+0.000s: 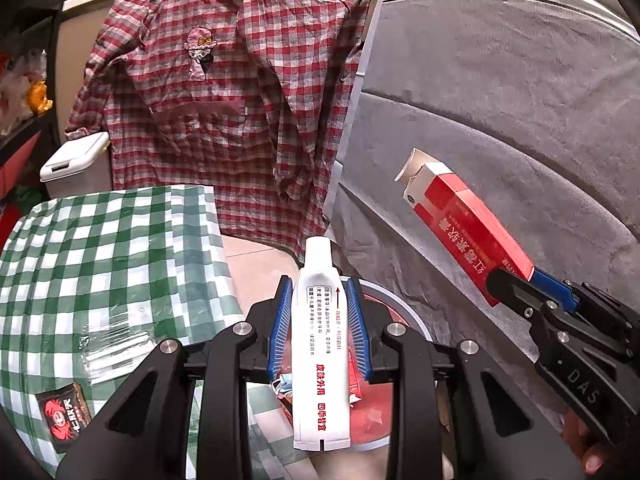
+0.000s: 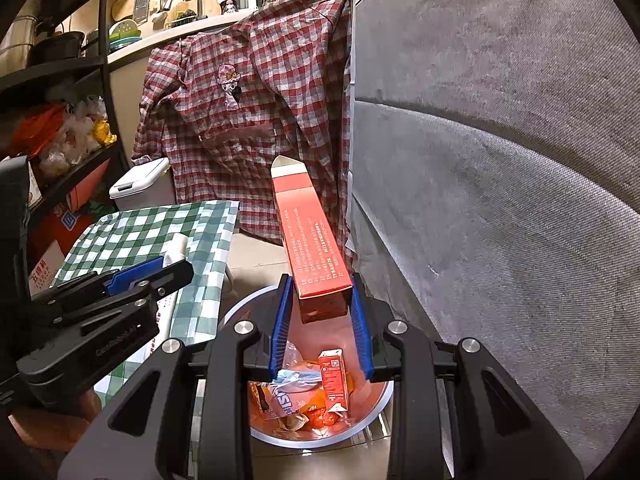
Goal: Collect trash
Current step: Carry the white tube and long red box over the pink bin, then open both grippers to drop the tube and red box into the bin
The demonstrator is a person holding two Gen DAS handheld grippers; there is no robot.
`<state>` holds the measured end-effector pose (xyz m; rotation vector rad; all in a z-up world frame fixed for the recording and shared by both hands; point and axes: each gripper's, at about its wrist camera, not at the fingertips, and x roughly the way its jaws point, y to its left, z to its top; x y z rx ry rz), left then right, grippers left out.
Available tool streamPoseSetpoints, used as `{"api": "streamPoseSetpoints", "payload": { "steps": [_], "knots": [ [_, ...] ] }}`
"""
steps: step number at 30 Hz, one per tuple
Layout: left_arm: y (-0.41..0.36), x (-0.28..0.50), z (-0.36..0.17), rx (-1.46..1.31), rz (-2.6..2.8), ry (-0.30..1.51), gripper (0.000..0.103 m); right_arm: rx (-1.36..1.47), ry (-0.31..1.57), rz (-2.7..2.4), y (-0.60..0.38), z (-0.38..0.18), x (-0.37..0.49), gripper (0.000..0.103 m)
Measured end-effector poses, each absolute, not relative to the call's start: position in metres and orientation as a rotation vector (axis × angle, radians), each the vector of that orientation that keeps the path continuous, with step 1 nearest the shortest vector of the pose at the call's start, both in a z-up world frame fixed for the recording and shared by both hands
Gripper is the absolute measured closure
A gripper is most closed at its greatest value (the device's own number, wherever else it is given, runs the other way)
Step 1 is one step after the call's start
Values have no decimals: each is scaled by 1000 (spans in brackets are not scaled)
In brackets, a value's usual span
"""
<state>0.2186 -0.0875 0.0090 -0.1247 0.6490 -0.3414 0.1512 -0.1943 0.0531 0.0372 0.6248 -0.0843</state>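
Note:
My left gripper [image 1: 320,292] is shut on a white ointment tube [image 1: 320,344] whose cap points away from me. It hangs over a round bin [image 1: 404,307] with a grey rim and red liner. To the right, my right gripper [image 1: 516,284] is shut on a long red and white box [image 1: 472,224]. In the right wrist view the right gripper [image 2: 322,292] pinches the near end of that box [image 2: 312,240] directly above the bin [image 2: 320,442], which holds a small red carton [image 2: 334,380], a face mask and wrappers. The left gripper [image 2: 160,272] with the tube [image 2: 178,248] is at the left.
A table with a green checked cloth [image 1: 100,260] stands left of the bin, with a black crab-print packet [image 1: 64,408] on it. A red plaid shirt [image 1: 224,100] hangs behind. A grey upholstered surface [image 1: 500,100] fills the right. A white lidded bin [image 1: 76,160] stands beyond the table.

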Motion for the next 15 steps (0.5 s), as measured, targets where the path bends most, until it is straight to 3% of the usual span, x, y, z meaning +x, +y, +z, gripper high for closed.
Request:
{"api": "streamPoseSetpoints", "payload": {
  "steps": [15],
  "knots": [
    [-97,229,6,-132,-363,661,75,55,631,-90,-199,50,154,74]
  ]
}}
